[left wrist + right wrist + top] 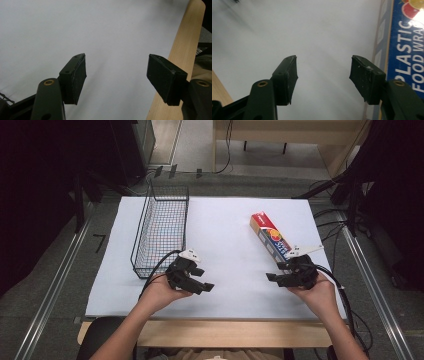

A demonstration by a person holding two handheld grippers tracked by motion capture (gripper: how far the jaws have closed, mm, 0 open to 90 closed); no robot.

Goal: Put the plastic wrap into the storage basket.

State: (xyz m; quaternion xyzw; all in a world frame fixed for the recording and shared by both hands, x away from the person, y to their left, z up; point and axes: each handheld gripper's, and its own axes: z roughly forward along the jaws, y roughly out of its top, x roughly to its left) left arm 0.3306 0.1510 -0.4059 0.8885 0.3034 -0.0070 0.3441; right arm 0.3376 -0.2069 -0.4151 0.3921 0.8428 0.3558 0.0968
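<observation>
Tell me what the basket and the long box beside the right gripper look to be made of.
Basket: thin dark metal wire, likely coated; an open grid that the white table shows through.
Plastic food wrap box: printed cardboard by its look, with sharp folded edges and a slightly glossy red and blue print.

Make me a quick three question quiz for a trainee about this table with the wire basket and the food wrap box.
1. True or false: the plastic food wrap box lies inside the wire basket.
2. Which gripper is nearest the box? A left gripper B right gripper
3. What do the grippers hold?

Key:
1. False; it lies on the white table cover.
2. B.
3. Nothing; both stand open.
</observation>
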